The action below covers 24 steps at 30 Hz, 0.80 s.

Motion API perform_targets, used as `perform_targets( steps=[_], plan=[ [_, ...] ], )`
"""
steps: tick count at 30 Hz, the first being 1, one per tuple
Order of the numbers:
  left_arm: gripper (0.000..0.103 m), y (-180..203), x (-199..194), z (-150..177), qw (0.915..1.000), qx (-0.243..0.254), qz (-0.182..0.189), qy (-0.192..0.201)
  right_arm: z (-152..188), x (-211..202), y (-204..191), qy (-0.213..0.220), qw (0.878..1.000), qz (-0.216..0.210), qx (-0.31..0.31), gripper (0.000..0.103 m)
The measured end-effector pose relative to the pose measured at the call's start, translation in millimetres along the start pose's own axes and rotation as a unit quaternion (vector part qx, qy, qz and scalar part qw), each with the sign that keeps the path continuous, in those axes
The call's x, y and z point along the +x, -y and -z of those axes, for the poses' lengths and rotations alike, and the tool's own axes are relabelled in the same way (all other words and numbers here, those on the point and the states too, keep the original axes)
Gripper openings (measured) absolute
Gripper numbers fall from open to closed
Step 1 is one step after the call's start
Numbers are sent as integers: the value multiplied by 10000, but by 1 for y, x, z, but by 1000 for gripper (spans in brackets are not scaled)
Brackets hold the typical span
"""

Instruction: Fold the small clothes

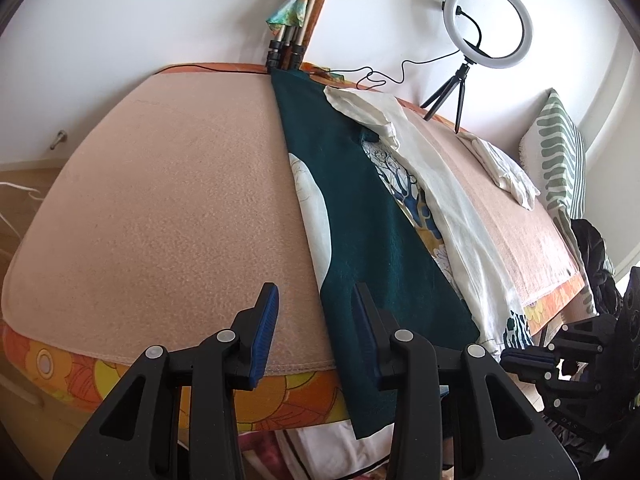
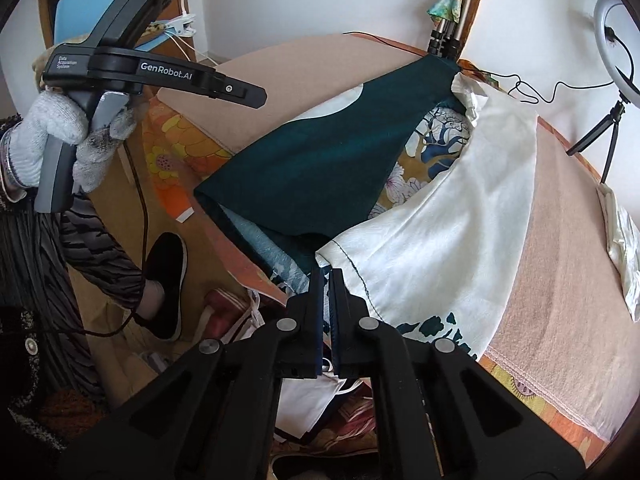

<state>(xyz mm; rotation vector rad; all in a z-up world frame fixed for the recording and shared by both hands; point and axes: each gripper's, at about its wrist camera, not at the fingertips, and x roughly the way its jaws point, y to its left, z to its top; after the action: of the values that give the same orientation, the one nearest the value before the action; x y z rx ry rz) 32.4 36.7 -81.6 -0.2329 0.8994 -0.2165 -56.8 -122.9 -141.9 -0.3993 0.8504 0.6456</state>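
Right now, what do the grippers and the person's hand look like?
Both grippers, left gripper and right gripper, are black plastic with silver pivot rivets and ribbed blue pads. The left one carries white "GenRobot.AI" lettering and a grey handle. The hand wears a white knitted glove, above a striped sleeve.

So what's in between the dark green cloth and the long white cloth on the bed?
A patterned cloth with blue tree shapes and white flowers peeks out between the dark green cloth and the long white cloth; both wrist views show it.
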Motion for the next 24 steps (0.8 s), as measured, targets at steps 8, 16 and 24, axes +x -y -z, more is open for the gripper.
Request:
perform_targets(
  steps=[8,16,24],
  plan=[
    [36,-9,2,9,9991,-195,259,-256,13,-25,39,108,9961,-191,852,29],
    [36,-3,13,31,9926,-401,737,-878,55,-28,124,-129,9653,210,2600,53],
    [36,9,13,37,9900,-340,952,-983,63,-11,139,-239,9518,-373,3036,53]
  ],
)
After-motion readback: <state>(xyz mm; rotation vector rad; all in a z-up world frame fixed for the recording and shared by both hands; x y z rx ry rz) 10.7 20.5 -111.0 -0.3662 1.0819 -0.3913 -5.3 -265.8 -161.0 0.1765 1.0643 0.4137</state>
